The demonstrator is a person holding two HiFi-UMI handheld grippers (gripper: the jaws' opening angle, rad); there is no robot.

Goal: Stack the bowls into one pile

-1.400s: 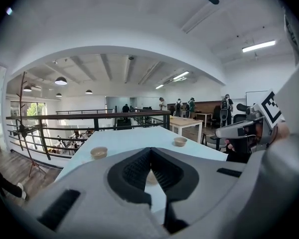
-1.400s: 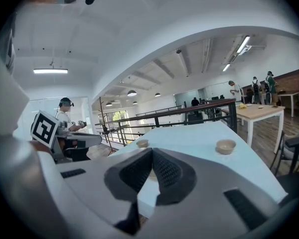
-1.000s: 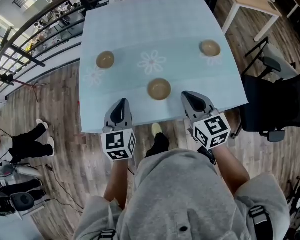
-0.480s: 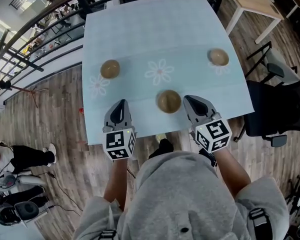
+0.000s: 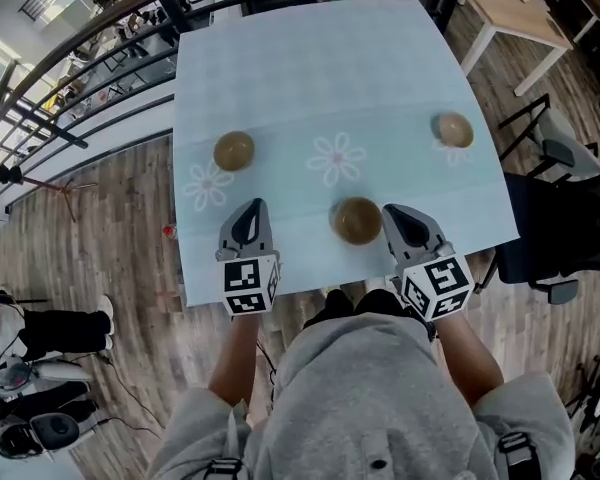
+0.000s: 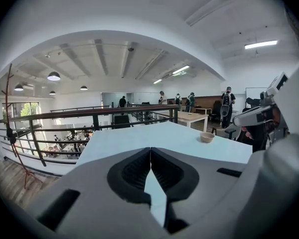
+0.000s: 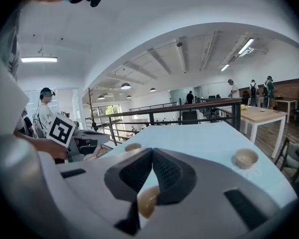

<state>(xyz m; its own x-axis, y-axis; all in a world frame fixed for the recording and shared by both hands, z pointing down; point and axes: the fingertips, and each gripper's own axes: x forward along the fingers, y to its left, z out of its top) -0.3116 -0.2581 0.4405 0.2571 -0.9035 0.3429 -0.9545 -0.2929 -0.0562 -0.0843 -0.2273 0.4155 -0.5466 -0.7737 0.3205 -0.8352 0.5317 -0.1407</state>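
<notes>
Across the blue tablecloth (image 5: 320,78) three empty bowls sit apart: left bowl (image 5: 234,151), centre bowl (image 5: 357,220) low in frame, right bowl (image 5: 453,129). My left gripper (image 5: 251,208) and right gripper (image 5: 393,212) are both clenched on nothing, flanking the centre bowl.

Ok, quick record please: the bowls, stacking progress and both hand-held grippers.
left hand-held gripper: shut, empty, over the table's near edge
right hand-held gripper: shut, empty, just right of the near bowl
table: three bowls, all apart
left bowl: beyond the left hand-held gripper
near bowl: between the two grippers, closer to the right one
right bowl: near the table's right edge
stack: none yet
</notes>
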